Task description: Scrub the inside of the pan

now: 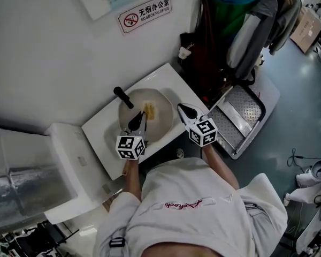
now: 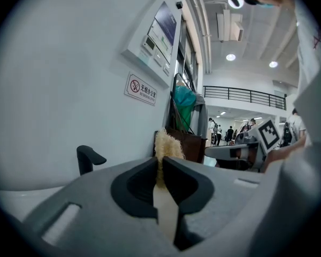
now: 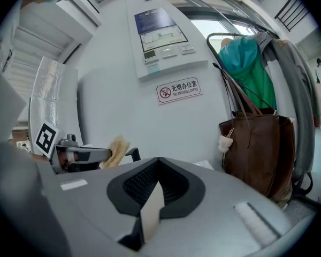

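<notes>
A round pale pan [image 1: 163, 123] with a black handle [image 1: 123, 97] sits on a white tabletop [image 1: 104, 133] against the wall. My left gripper [image 1: 137, 123] hovers over the pan's near left part, shut on a yellowish fibrous scrubber [image 1: 148, 111]. The left gripper view shows the scrubber [image 2: 166, 143] sticking out past the closed left gripper [image 2: 161, 162], with the pan handle [image 2: 89, 157] to the left. My right gripper [image 1: 185, 111] is at the pan's right rim. In its own view the right gripper [image 3: 158, 165] is shut with nothing between the jaws, and the scrubber [image 3: 116, 149] shows at left.
A white box [image 1: 69, 159] and a foil-wrapped bundle [image 1: 21, 189] stand left of the table. At right a metal tread-plate platform [image 1: 239, 116] lies on the floor. A brown bag [image 3: 257, 149] and clothes [image 1: 241, 15] hang by the wall beyond the table.
</notes>
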The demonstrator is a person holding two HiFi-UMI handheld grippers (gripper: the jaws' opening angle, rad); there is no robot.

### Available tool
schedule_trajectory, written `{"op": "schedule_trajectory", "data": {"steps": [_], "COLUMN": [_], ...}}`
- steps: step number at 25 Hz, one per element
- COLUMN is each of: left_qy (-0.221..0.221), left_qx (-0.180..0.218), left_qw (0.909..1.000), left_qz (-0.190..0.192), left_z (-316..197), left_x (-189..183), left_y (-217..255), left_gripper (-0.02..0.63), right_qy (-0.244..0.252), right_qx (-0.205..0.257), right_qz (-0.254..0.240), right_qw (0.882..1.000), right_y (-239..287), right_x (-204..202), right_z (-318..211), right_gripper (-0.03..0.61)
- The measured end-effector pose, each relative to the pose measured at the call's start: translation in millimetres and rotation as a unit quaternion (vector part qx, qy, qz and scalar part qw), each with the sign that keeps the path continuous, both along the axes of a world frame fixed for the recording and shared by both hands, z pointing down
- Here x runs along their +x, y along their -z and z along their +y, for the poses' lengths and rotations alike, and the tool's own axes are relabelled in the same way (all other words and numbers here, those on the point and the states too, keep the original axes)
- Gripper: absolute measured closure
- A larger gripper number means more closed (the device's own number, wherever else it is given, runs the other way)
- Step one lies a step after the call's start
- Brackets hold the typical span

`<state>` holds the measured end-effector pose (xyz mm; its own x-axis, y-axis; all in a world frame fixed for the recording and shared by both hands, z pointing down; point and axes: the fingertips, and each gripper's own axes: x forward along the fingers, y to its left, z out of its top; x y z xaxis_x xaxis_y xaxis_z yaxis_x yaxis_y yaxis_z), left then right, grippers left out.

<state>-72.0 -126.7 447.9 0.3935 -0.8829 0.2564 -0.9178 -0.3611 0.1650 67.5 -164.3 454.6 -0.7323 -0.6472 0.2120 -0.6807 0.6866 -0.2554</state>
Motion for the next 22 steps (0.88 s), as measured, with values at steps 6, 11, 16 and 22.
{"op": "schedule_trajectory", "data": {"steps": [6, 11, 16, 22], "left_qy": [-0.003, -0.015, -0.027, -0.034], "left_qx": [-0.019, -0.031, -0.051, -0.080], "left_qw": [0.9998, 0.9994, 0.9981, 0.9961], "left_qz": [0.001, -0.004, -0.022, -0.017], "left_z": [-2.7, -8.4, -8.2, -1.8], "left_x": [-3.8, -11.9, -22.4, -34.2], "left_y": [-15.8, -26.0, -43.7, -69.1], "left_gripper": [0.589, 0.589, 0.589, 0.589], "right_qy": [-0.004, -0.015, -0.021, -0.030], "right_qx": [-0.012, -0.029, -0.046, -0.078], "right_qz": [0.001, 0.003, 0.011, 0.029], "right_qw": [1.000, 0.999, 0.999, 0.996], "right_y": [-8.3, -17.9, -32.1, -64.0], "right_x": [-3.9, -10.2, -22.8, -33.1], "right_z": [-4.7, -6.8, -8.6, -7.0], "right_gripper": [0.574, 0.574, 0.574, 0.574]}}
